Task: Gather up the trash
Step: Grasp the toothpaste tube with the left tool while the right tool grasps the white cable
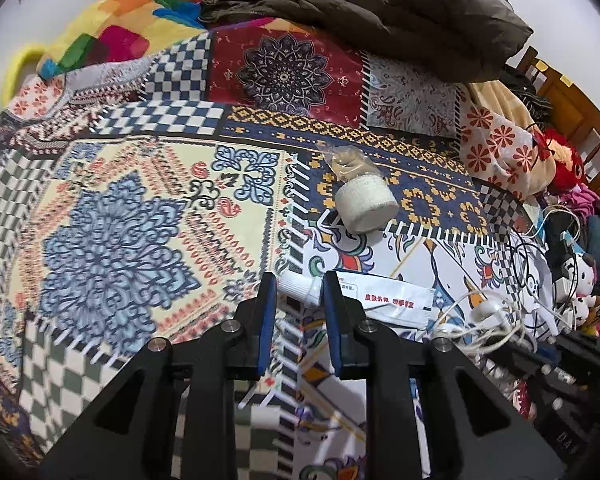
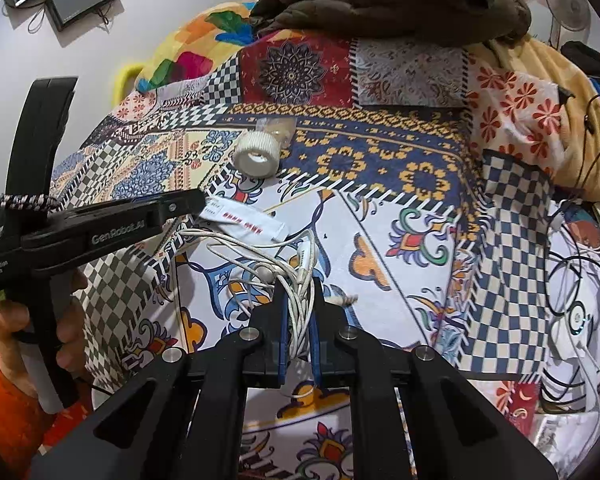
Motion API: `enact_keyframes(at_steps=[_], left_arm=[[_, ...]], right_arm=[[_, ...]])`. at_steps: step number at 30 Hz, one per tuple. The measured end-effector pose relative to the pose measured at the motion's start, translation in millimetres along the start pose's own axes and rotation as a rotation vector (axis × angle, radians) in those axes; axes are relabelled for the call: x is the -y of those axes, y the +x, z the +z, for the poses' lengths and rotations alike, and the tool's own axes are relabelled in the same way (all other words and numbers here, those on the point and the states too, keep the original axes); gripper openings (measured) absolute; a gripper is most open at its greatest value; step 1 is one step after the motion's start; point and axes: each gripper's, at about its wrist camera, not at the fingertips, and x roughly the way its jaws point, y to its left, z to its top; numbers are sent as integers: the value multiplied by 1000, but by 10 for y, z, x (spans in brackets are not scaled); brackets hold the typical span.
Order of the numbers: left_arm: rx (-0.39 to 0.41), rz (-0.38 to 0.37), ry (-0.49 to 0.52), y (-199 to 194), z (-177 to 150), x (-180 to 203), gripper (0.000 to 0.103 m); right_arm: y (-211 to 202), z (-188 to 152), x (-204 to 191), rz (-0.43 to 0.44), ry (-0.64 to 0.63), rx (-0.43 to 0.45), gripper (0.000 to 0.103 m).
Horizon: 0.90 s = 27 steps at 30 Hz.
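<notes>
the collecting was only beginning. the left gripper (image 1: 300, 286) had its fingers closed on the cap end of a white tube (image 1: 376, 298) lying on the patterned bedspread (image 1: 120, 220). the right gripper (image 2: 299, 300) had its fingers clamped on a tangle of white earphone cable (image 2: 268, 256) just beside that tube. beyond the tube, a tape roll (image 1: 366, 204) and a clear wrapper (image 1: 342, 160) lay untouched. only the right wrist view showed the person's hand (image 2: 32, 320) gripping the left handle; no trash bin appeared.
</notes>
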Motion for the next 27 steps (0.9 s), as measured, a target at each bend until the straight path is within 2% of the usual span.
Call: enact_keyframes(at_steps=[9, 18, 27], left_arm=[[77, 48, 31, -702, -68, 16, 22], [186, 67, 14, -1634, -157, -35, 22], [277, 96, -14, -2527, -458, -196, 22]], right_arm=[[-412, 87, -161, -13, -7, 60, 8], [-989, 144, -595, -13, -57, 155, 8], [-1490, 24, -1091, 16, -117, 216, 8]])
